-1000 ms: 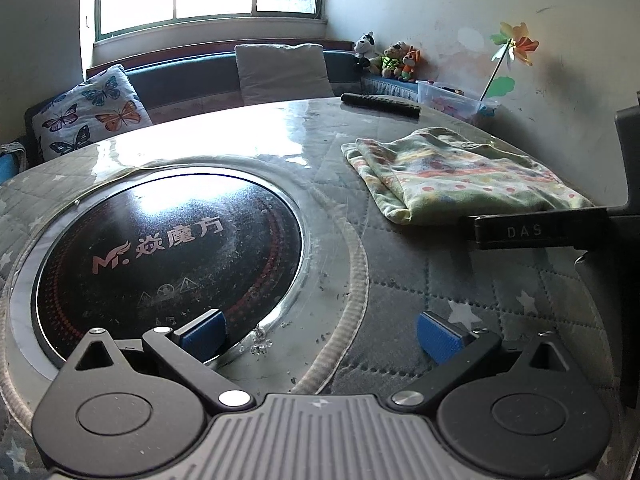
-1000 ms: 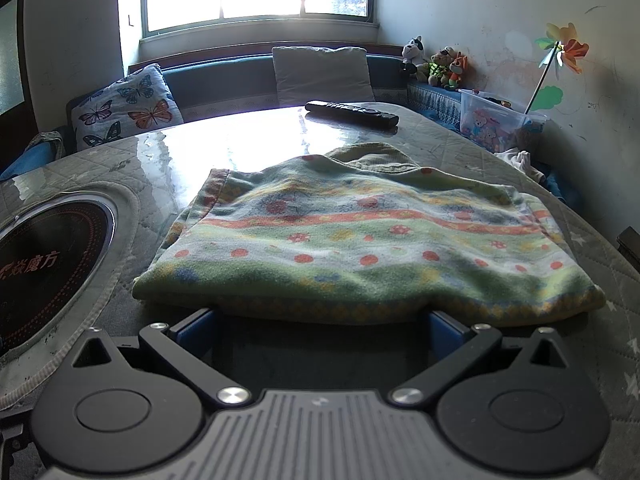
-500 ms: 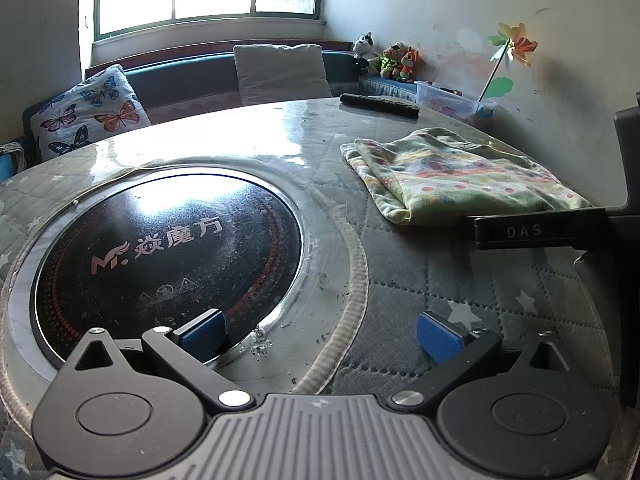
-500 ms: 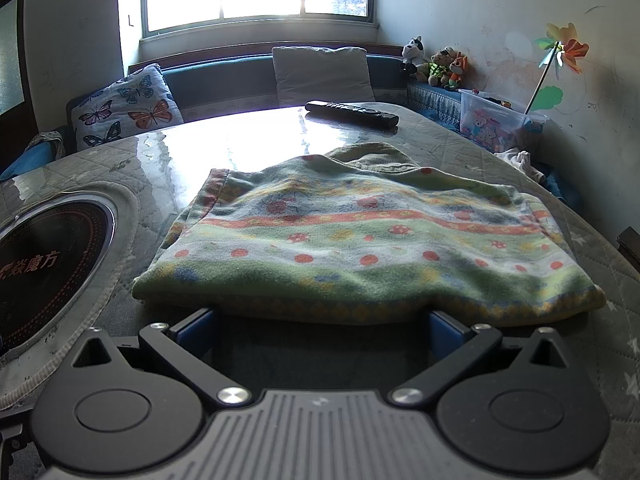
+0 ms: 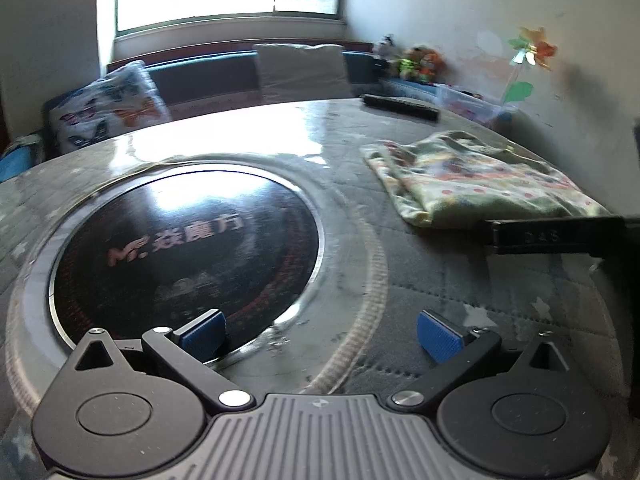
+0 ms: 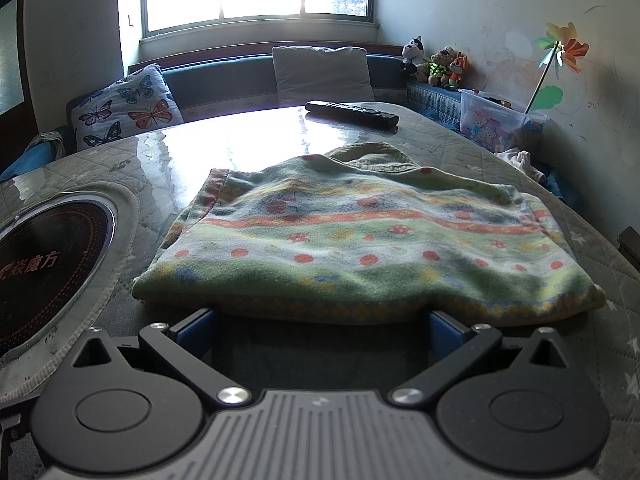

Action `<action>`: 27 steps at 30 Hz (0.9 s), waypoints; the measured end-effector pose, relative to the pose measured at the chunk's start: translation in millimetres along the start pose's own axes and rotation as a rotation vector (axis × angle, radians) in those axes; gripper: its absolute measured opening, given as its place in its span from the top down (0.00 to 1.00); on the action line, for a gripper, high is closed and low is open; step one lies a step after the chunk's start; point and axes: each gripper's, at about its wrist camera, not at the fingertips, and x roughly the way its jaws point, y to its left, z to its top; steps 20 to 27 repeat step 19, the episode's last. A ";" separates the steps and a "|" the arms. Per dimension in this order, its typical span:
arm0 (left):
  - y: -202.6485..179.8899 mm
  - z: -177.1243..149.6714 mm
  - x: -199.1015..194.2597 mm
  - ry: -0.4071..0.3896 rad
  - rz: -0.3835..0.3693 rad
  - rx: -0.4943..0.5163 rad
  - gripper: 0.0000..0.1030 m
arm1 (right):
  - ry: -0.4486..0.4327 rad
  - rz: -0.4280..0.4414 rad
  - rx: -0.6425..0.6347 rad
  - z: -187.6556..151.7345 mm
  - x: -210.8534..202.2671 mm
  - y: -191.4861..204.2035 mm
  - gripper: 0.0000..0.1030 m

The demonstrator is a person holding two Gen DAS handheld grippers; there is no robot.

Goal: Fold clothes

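- The folded cloth (image 6: 360, 240) is lying flat on the table (image 6: 460, 140), its long side running left to right, the folded edge facing the right gripper (image 6: 320, 330).
- Both grippers are standing wide open and holding nothing (the left gripper (image 5: 320, 334) is hovering near the round cooktop (image 5: 184, 248)).

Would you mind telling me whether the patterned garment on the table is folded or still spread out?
Folded. The garment lies as a compact doubled-over rectangle, with layered edges visible along its left side and near edge.
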 end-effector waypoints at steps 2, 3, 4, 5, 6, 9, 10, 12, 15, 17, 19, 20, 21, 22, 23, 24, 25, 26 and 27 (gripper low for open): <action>4.8 -0.6 -1.9 -0.007 0.004 -0.029 0.00 | 0.000 0.000 -0.001 0.4 0.5 -0.5 0.00; 6.8 -0.7 -2.6 -0.010 0.008 -0.042 0.00 | -0.001 0.000 -0.001 0.6 0.7 -0.6 0.00; 7.1 -0.3 -2.5 -0.008 0.019 -0.047 0.00 | -0.001 0.000 -0.001 0.6 0.9 -0.8 0.00; 6.9 0.2 -2.1 -0.005 0.034 -0.050 0.00 | -0.001 0.000 -0.001 0.5 0.8 -0.8 0.00; 4.3 1.0 -0.8 0.005 0.066 -0.040 0.00 | -0.001 -0.001 -0.001 0.4 0.8 -0.7 0.00; 3.3 3.2 2.1 0.008 0.056 -0.026 0.00 | -0.001 -0.001 -0.001 0.3 0.7 -0.5 0.00; 3.6 4.2 3.1 0.008 0.054 -0.027 0.00 | -0.001 -0.001 -0.001 0.3 0.8 -0.4 0.00; 3.3 4.2 3.3 0.008 0.056 -0.029 0.00 | -0.001 0.000 -0.001 0.2 0.7 -0.4 0.00; 3.0 4.1 3.4 0.008 0.060 -0.033 0.00 | -0.001 -0.001 -0.001 0.2 0.8 -0.4 0.00; 3.0 3.5 2.7 0.007 0.063 -0.034 0.00 | -0.001 -0.001 -0.001 0.1 0.8 -0.4 0.00; 2.2 3.0 2.3 0.005 0.069 -0.036 0.00 | -0.001 -0.001 -0.001 0.3 0.8 -0.5 0.00; 2.2 3.0 2.3 0.005 0.069 -0.036 0.00 | -0.001 -0.001 -0.001 0.3 0.8 -0.5 0.00; 2.2 3.0 2.3 0.005 0.069 -0.036 0.00 | -0.001 -0.001 -0.001 0.3 0.8 -0.5 0.00; 2.2 3.0 2.3 0.005 0.069 -0.036 0.00 | -0.001 -0.001 -0.001 0.3 0.8 -0.5 0.00; 2.2 3.0 2.3 0.005 0.069 -0.036 0.00 | -0.001 -0.001 -0.001 0.3 0.8 -0.5 0.00; 2.2 3.0 2.3 0.005 0.069 -0.036 0.00 | -0.001 -0.001 -0.001 0.3 0.8 -0.5 0.00; 2.2 3.0 2.3 0.005 0.069 -0.036 0.00 | -0.001 -0.001 -0.001 0.3 0.8 -0.5 0.00; 2.2 3.0 2.3 0.005 0.069 -0.036 0.00 | -0.001 -0.001 -0.001 0.3 0.8 -0.5 0.00; 2.2 3.0 2.3 0.005 0.069 -0.036 0.00 | -0.001 -0.001 -0.001 0.3 0.8 -0.5 0.00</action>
